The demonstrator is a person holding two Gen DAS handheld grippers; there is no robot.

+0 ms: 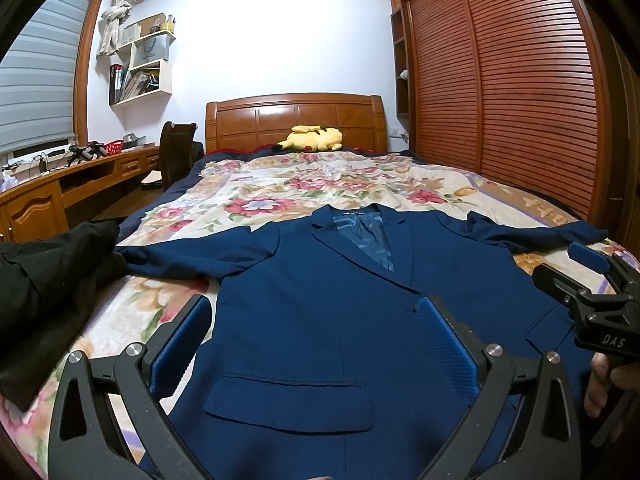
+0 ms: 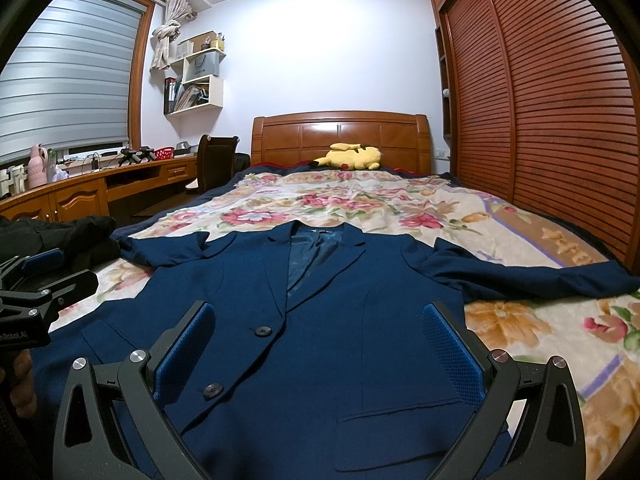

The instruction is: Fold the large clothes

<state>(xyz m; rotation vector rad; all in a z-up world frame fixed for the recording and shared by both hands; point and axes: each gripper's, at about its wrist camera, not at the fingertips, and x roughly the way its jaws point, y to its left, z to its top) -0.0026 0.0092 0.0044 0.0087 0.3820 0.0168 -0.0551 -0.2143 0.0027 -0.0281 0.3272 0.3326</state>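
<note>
A navy blue suit jacket lies flat and face up on the floral bedspread, collar away from me, both sleeves spread out sideways. It also shows in the right wrist view, with two dark buttons. My left gripper is open above the jacket's left front, over a flap pocket. My right gripper is open above the jacket's right front. Each gripper shows at the edge of the other's view: the right one and the left one. Neither holds anything.
A black garment lies on the bed's left edge by the left sleeve. A yellow plush toy rests at the wooden headboard. A slatted wardrobe runs along the right; a desk and chair stand left.
</note>
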